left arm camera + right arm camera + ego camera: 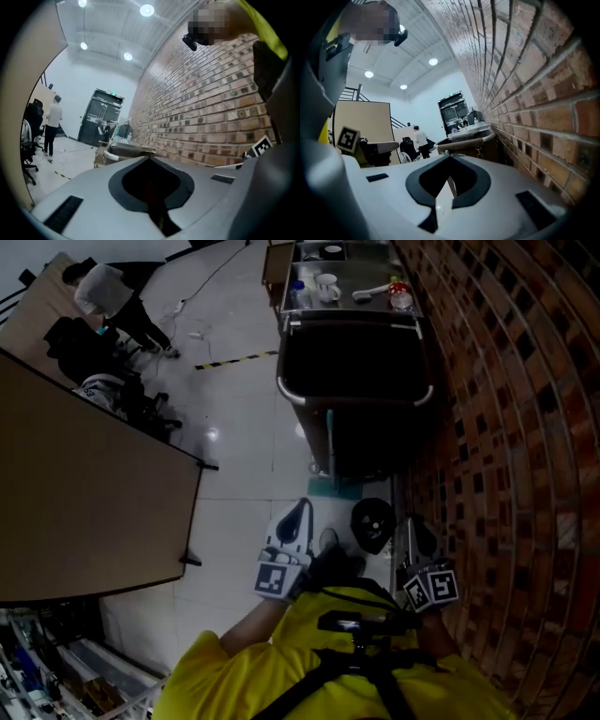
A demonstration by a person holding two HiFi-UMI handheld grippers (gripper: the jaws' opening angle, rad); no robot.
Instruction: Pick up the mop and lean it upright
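Brick wall [506, 427] at 3 o'clock; R gripper [411, 524] clamped on mop handle [451, 185], L gripper [301, 508] closed, empty. Best ease handle top onto wall.

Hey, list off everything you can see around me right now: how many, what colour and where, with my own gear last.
cart: one, dark with a grey rim, ahead by the wall
cups and bottles: several, mostly white, on the cart's top
brick wall: one, reddish brown, right side
table: one, tan, left
person: one, white top, far left
chairs: a few, dark, beside that person
tape strip: one, yellow and black, on the floor
round thing: one, black, floor just ahead
flat thing: one, teal, at the cart's foot
stick: one, pale, maybe the mop's handle
left hand-held gripper: pale grey, shut, empty
right hand-held gripper: pale grey, shut, stick showing through its opening
shirt: yellow, bottom
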